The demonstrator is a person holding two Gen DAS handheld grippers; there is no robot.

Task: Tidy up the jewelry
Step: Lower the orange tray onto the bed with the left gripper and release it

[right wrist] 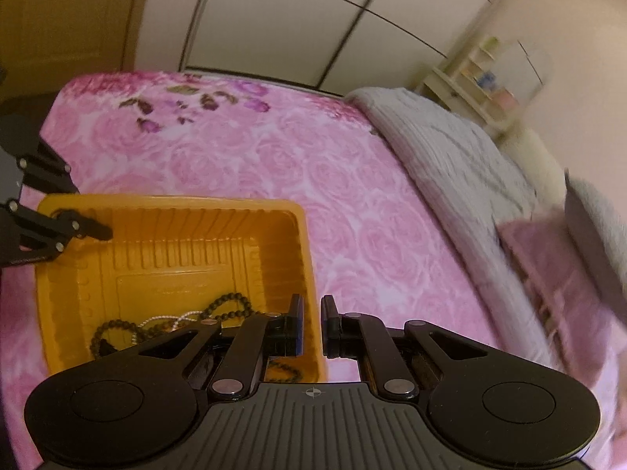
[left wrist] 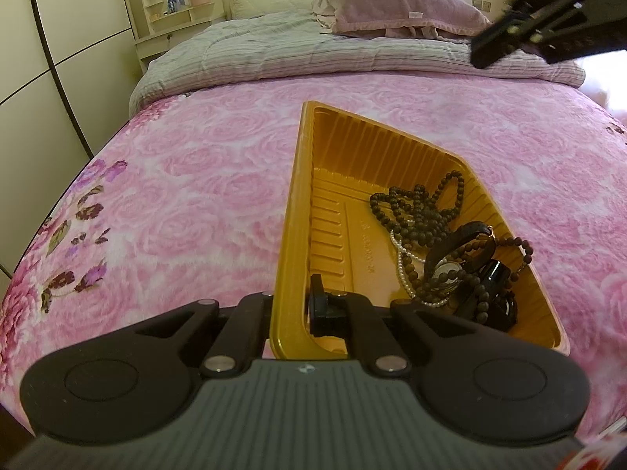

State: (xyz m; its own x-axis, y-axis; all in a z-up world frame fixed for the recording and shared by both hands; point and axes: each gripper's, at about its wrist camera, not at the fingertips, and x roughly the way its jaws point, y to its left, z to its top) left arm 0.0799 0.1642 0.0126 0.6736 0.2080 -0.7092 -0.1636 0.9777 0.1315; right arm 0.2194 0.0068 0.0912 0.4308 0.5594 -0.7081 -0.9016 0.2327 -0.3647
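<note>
My left gripper pinches the gold tray's near-left wall; my right gripper hovers, fingers slightly parted, above its wooden bead strands.

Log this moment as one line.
left gripper: shut on yellow tray wall | right gripper: slightly open, empty, aloft | bead strands, pearl strand, watch: in tray

Soft, warm indoor light, fairly dim, with few hard shadows. The left wrist view is sharp; a bright window glow washes out its right edge. The right wrist view is motion-blurred, worst over the pillows. Fisheye distortion curves the wardrobe lines.
</note>
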